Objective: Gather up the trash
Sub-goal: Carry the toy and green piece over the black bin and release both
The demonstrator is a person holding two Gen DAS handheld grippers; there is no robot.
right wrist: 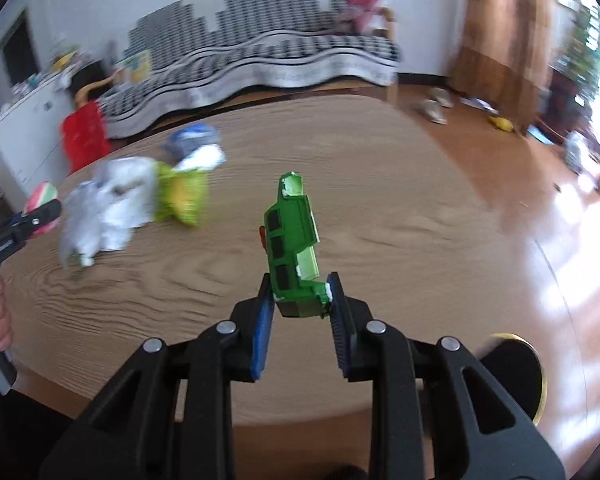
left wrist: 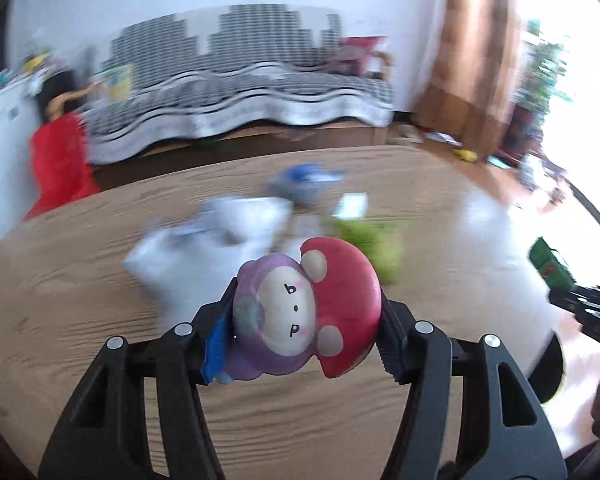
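Both my loads are lifted above the table, its wrappers left near the far left edge. My left gripper grasps the mushroom toy; my right gripper clenches the green carton. Next I need a bin, unseen here.

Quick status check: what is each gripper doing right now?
Left gripper: shut on the mushroom toy.
Right gripper: shut on the green carton.
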